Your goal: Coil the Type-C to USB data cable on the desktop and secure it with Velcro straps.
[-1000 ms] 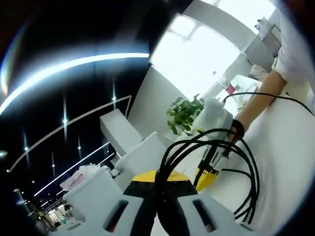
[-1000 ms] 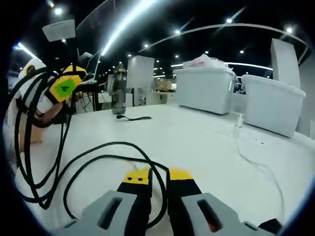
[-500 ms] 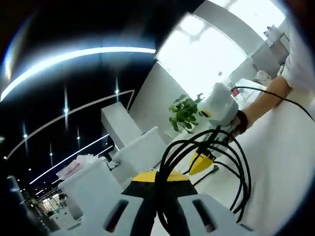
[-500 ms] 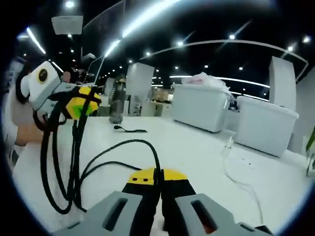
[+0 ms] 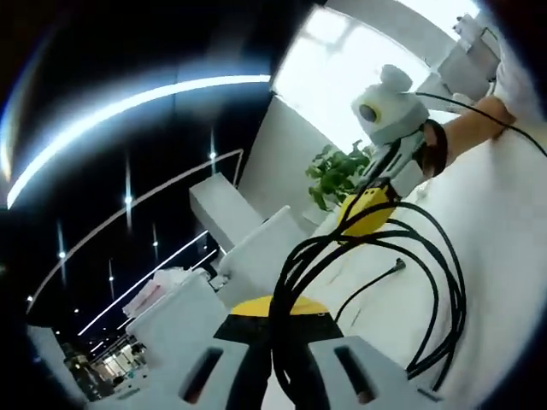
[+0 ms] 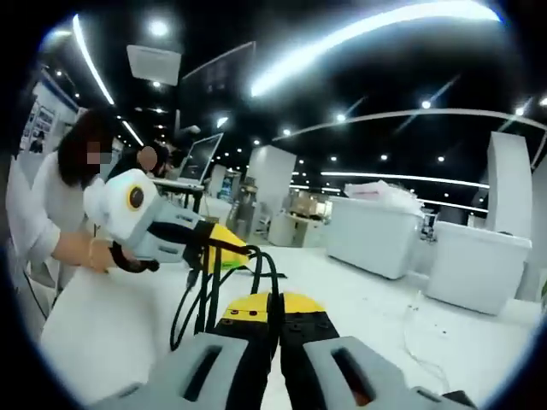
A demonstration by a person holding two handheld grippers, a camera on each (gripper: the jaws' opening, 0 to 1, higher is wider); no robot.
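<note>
Coiling: two hand-held tongs work a black data cable (image 5: 402, 282) above a white worktop (image 5: 504, 248), its loops gathered in the air between them.
Step in hand: by the look of it, winding the last free length onto the bundle before any strap goes on.
How to do it well: keep the loops even and close together, feed the loose tail round in the same direction, and hold steady tension so no turn slips out of the pinch.
Left tongs (image 5: 272, 359): jaws drawn tight together on several strands of the cable where the loops meet, at the bottom of the left gripper view.
Right tongs (image 6: 275, 342): jaws closed to a slit with the cable running up out of them.
Free end: a small plug (image 5: 398, 266) dangles inside the loops, off the worktop.
Other tool: each device appears in the other's view, close alongside.
Strap: none can be made out.
</note>
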